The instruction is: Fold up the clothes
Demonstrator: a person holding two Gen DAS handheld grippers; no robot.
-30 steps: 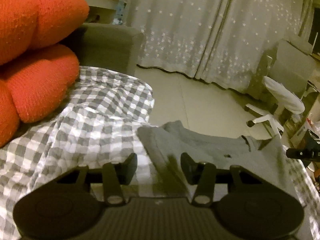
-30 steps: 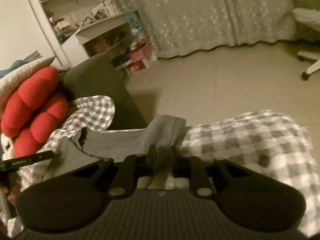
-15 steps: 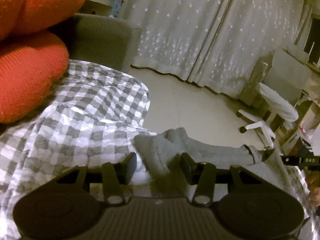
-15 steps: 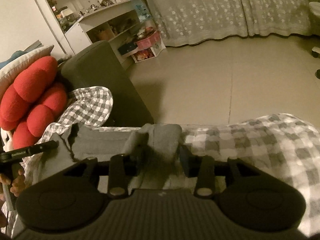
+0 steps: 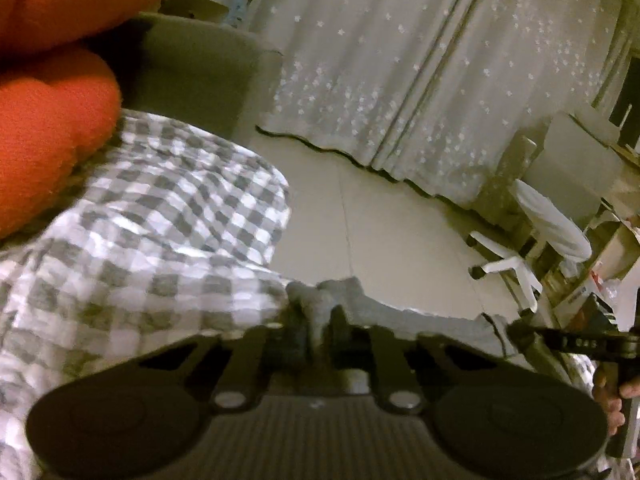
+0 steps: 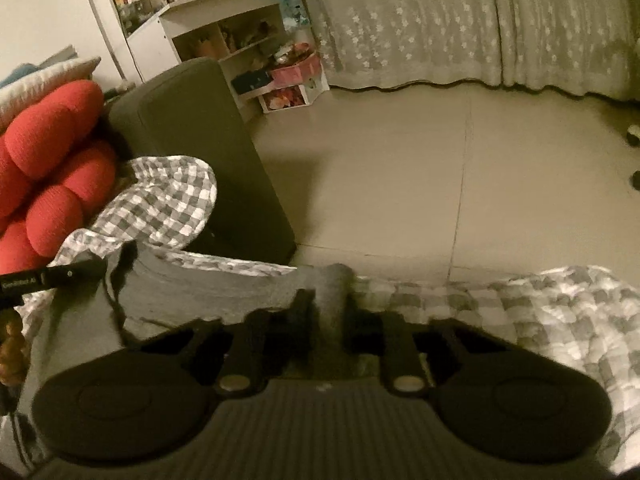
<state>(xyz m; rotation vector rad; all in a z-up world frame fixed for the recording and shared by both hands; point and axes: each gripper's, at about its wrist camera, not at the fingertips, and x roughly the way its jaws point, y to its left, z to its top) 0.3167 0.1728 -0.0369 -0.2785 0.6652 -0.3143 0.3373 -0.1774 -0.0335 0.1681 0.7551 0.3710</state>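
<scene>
A grey garment (image 5: 400, 316) lies spread on the grey-and-white checked sheet (image 5: 160, 240), its far edge by the bed's edge. My left gripper (image 5: 319, 330) is at that edge's left corner, its jaws closing with a bunched fold of the cloth pinched between them. In the right wrist view the grey garment (image 6: 200, 292) stretches off to the left. My right gripper (image 6: 330, 314) is at the other corner, jaws closing with a ridge of cloth squeezed between the pads. Each view shows the other gripper at its side, held by a hand (image 5: 608, 396).
A red knotted cushion (image 6: 52, 168) lies at the left against a dark grey armrest (image 6: 208, 152). Beyond the bed's edge is tiled floor (image 6: 440, 184), a starred curtain (image 5: 400, 72), a white shelf unit (image 6: 240, 32) and a white swivel chair (image 5: 548, 232).
Both grippers moved forward and a little down to the garment's far edge. Both jaws, wide apart half a second ago, have come together on the cloth, which now bunches up between them.
</scene>
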